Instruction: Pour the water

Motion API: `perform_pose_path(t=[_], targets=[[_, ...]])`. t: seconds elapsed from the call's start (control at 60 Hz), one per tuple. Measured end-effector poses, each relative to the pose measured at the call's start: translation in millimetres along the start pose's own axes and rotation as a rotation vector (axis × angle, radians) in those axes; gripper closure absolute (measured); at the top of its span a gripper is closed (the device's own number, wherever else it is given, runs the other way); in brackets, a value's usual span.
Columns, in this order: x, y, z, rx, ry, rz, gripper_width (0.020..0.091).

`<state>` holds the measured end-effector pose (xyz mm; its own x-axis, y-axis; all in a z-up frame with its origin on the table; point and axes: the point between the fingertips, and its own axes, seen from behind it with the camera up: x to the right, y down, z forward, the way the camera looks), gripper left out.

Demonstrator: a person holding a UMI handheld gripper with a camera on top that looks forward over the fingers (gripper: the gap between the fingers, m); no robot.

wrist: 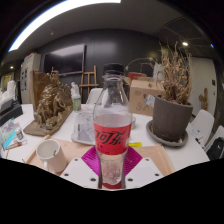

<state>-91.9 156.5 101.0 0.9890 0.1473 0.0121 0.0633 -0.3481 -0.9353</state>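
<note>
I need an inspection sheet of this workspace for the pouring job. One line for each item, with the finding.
Surface: white table, crowded with things.
Job's things: Coca-Cola bottle upright between the jaws, red label facing the camera, cap on; white cup on a wooden board beside it.
Clutter: plant pot with dried stems, a brown figurine, a cardboard box, a clear container behind the bottle.
Grippers: gripper with magenta pads; the bottle stands between them, contact not clear.
Cables: nothing seen.
Surroundings: dark wall, long ceiling light, wooden frame at the back.
</note>
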Motion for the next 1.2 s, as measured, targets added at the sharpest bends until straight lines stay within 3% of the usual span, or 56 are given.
perform_pose_path(t=[0.15, 0.317, 0.35, 0.4, 0.45, 0.517, 0.917, 1.2], targets=[[4, 33, 11, -0.012, -0.009, 0.02, 0.0821], [8, 39, 3, 0.006, -0.012, 0.022, 0.0625], [9, 45, 1, -0.024, -0.009, 0.028, 0.0515], [8, 50, -5, -0.058, -0.01, 0.035, 0.023], [11, 51, -15, -0.077, 0.003, 0.05, 0.0289], [11, 48, -34, -0.095, 0.019, 0.066, 0.0244], [-55, 5, -225, -0.19, 0.09, 0.076, 0.0251], [-107, -21, -322, -0.164, 0.129, 0.039, 0.0246]])
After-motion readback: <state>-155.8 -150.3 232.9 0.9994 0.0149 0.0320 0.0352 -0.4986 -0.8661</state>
